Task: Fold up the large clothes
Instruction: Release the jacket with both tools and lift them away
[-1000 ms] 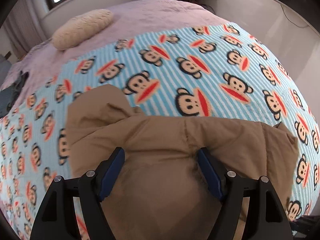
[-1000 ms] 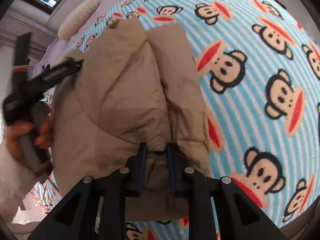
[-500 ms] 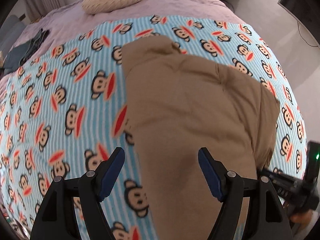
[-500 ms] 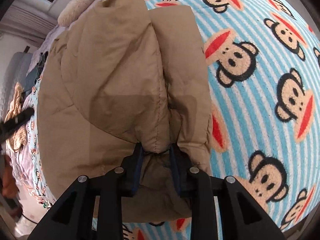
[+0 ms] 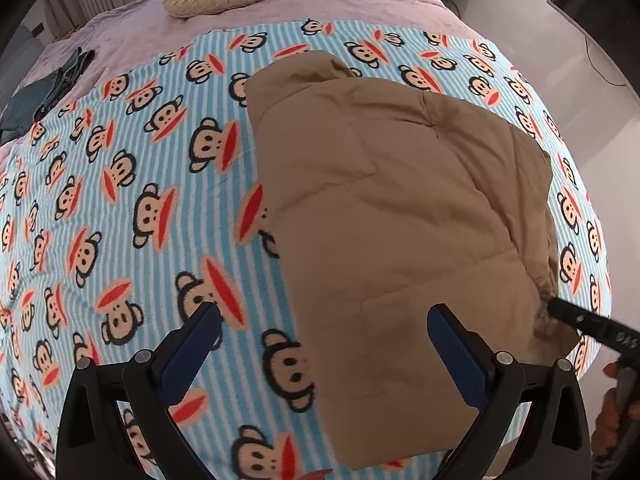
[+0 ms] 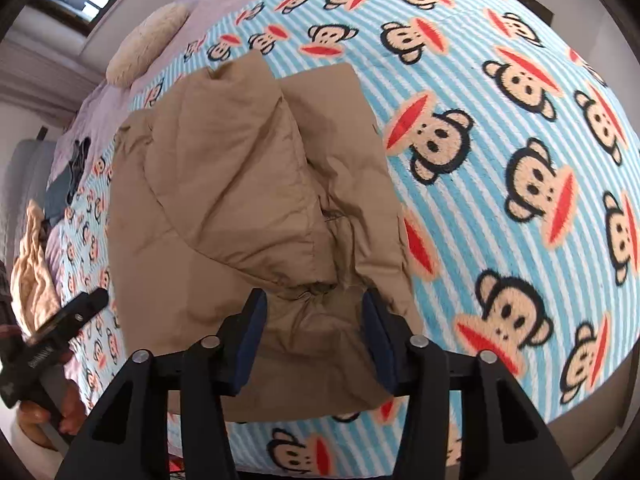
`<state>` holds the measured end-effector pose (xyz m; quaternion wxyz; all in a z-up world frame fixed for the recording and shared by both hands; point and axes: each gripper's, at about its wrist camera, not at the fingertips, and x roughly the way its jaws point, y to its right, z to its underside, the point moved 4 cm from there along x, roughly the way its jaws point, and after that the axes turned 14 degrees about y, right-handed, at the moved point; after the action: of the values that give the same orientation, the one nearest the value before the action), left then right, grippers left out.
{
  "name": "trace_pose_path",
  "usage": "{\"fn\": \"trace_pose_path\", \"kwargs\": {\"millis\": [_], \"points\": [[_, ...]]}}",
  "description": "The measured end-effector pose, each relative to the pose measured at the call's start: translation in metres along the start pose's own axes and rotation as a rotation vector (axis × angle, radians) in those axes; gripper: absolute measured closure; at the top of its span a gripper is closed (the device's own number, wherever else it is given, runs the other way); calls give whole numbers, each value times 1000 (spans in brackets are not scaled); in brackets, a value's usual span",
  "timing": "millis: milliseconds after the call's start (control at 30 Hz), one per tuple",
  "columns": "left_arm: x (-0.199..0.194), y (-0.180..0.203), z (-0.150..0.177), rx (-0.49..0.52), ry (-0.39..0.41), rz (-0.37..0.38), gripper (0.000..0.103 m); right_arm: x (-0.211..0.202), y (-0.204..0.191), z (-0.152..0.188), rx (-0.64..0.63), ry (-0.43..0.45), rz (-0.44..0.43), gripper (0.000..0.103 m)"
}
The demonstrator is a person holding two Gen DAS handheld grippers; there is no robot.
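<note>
Both tools, left tool [image 5: 324, 340] and right tool [image 6: 310, 332], have just been opening, freeing the folded brown jacket [image 5: 400, 216] on the bed [image 5: 120, 200]; next probably another fold or smoothing.

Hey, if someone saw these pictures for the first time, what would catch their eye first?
Probably the loud blanket: blue and white stripes covered in cartoon monkey faces, spread across the bed. On it lies a big tan padded jacket, folded into a bulky block. The right claw stands over the jacket's gathered near edge, its jaws just opened and off the cloth, while the left claw hangs wide open above the jacket's other side.
</note>
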<state>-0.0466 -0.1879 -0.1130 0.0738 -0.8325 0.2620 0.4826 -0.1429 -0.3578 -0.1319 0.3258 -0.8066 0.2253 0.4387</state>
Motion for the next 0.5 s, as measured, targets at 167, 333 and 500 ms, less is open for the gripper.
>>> {"fn": "trace_pose_path", "kwargs": {"millis": [167, 333, 500], "points": [[-4, -11, 4, 15, -1, 30, 0, -17, -9, -4, 6, 51, -6, 23], [-8, -19, 10, 31, -6, 58, 0, -25, -16, 2, 21, 70, 1, 22], [-12, -27, 14, 49, -2, 81, 0, -28, -27, 14, 2, 66, 21, 13]]}}
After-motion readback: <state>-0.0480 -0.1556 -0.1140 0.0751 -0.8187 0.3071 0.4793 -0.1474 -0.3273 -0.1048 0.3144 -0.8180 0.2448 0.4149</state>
